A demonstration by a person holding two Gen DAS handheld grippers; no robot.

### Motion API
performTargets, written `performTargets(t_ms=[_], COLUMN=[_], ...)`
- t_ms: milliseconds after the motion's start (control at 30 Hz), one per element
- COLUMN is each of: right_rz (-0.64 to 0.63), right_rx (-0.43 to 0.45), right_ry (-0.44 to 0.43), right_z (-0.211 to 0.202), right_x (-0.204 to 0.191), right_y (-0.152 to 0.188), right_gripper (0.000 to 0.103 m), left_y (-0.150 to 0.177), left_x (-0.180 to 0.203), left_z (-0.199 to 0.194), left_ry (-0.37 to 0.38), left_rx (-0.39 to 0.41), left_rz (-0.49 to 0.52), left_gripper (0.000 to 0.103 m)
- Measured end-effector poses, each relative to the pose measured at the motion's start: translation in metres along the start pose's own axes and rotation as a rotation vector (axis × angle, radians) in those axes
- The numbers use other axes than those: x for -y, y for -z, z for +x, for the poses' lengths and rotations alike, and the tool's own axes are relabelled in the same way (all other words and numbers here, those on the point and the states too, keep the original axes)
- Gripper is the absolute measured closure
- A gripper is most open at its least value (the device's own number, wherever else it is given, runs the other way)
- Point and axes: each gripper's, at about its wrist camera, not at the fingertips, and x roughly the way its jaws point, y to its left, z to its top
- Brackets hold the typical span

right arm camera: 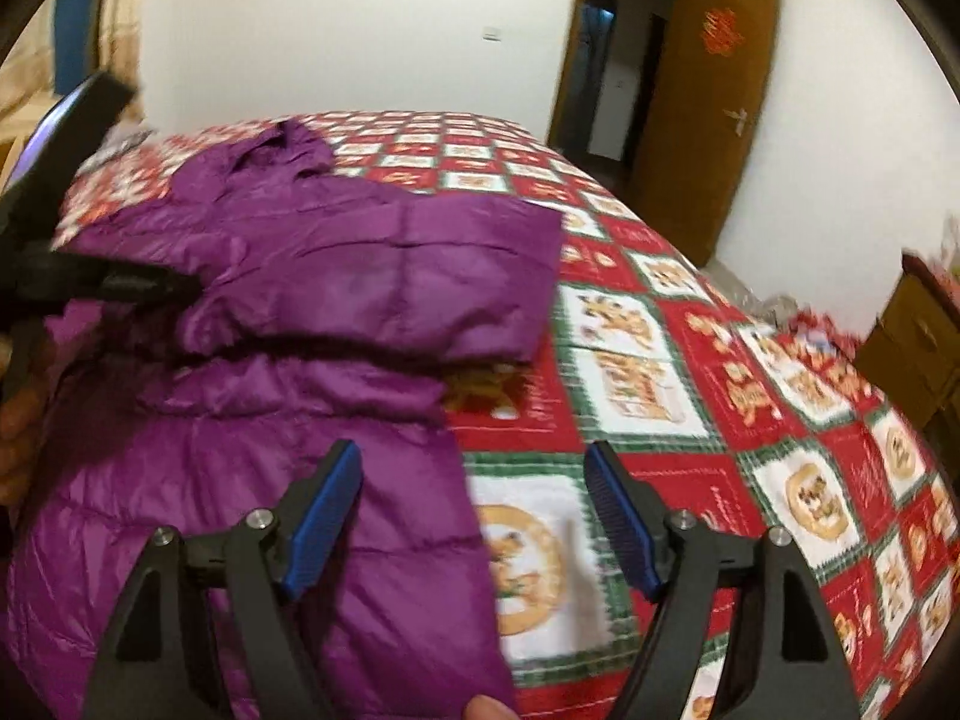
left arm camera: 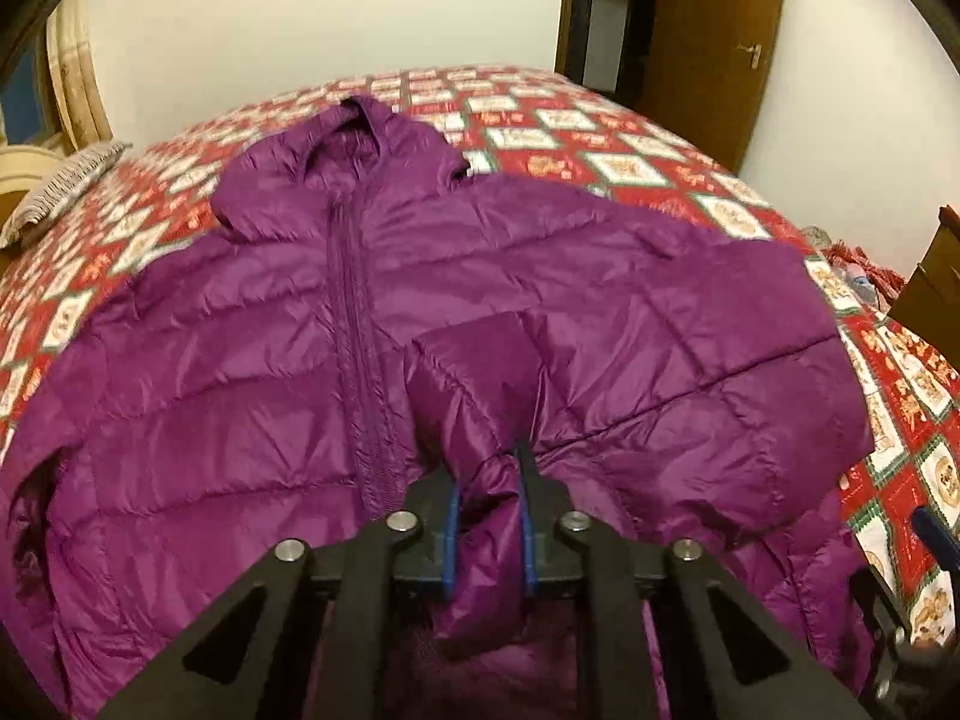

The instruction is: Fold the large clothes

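Note:
A purple hooded down jacket (left arm camera: 288, 324) lies front up on the bed, zipper shut, hood at the far end. My left gripper (left arm camera: 489, 474) is shut on the cuff of its right sleeve (left arm camera: 474, 384), which is folded over the jacket's chest. The folded sleeve (right arm camera: 390, 288) also shows in the right wrist view, with the left gripper (right arm camera: 180, 288) at its left end. My right gripper (right arm camera: 474, 468) is open and empty above the jacket's lower right edge (right arm camera: 384, 540) and the bedspread.
The bed has a red, white and green patterned spread (right arm camera: 690, 372). A pillow (left arm camera: 60, 186) lies at the far left. A wooden door (right arm camera: 702, 114) stands open behind the bed. A wooden cabinet (right arm camera: 918, 348) is at the right.

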Motion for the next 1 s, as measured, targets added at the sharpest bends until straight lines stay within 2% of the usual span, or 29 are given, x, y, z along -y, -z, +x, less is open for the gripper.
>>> performTargets(t_ms=[167, 367, 567, 733, 900, 1000], right_rz=[0.002, -0.039, -0.025, -0.017, -0.022, -0.02], right_rx=[-0.033, -0.035, -0.042, -0.05, -0.076, -0.038], right_ry=[-0.014, -0.006, -0.008, -0.02, -0.044, -0.064], right_z=[0.006, 0.006, 0.008, 0.009, 0.008, -0.009], right_x=[-0.003, -0.015, -0.013, -0.012, -0.009, -0.006], right_y=[0.011, 0.017, 0.018, 0.018, 0.01, -0.007], right_gripper=[0.024, 0.023, 0.022, 0.022, 0.022, 0.025], left_y=[-0.004, -0.006, 0.022, 0.05, 0.057, 0.056], left_x=[-0.021, -0.064, -0.105, -0.117, -0.126, -0.131], left_z=[-0.032, -0.059, -0.061, -0.053, -0.05, -0.052], left_ry=[0.0, -0.077, -0.139, -0.176, -0.233, -0.248], left_rx=[0.087, 0.164, 0.133, 0.116, 0.132, 0.145], left_rz=[-0.026, -0.056, -0.108, -0.132, -0.13, -0.125], left_gripper=[0.092, 0.092, 0.092, 0.092, 0.092, 0.092])
